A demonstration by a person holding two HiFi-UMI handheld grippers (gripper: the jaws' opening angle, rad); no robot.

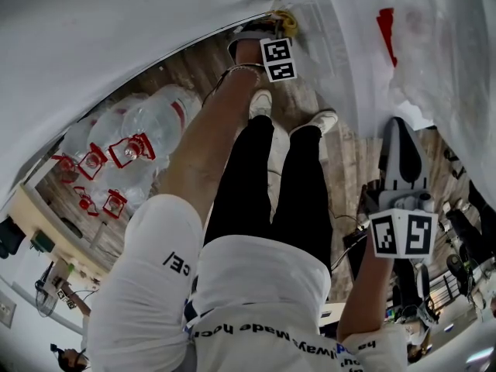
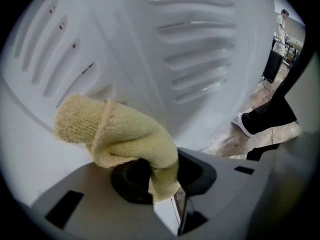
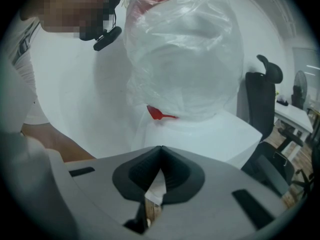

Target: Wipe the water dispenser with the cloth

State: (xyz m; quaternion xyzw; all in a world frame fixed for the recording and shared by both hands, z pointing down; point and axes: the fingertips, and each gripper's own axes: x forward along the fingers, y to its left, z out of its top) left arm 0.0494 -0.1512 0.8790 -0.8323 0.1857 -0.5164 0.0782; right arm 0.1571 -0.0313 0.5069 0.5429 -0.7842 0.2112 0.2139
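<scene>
Cloth of pale yellow knit (image 2: 117, 131), rolled into a fat tube, is pinched at one end in my left claw (image 2: 150, 179). Its long axis runs from the jaws up and to the claw's left. Only the left gripper view shows that roll; the head view gives just a yellow scrap past the marker cube. Directly ahead stands the white plastic water dispenser (image 2: 200, 59) with ribbed vent slots. I cannot tell whether the cloth touches it. Right of the claw, the panel's edge gives onto wooden plank floor (image 2: 225, 141). My right claw (image 3: 160, 171), pressed together on nothing, faces the clear plastic-wrapped bottle (image 3: 185, 49). A black office chair (image 3: 262, 99) stands beyond it, rightward.
</scene>
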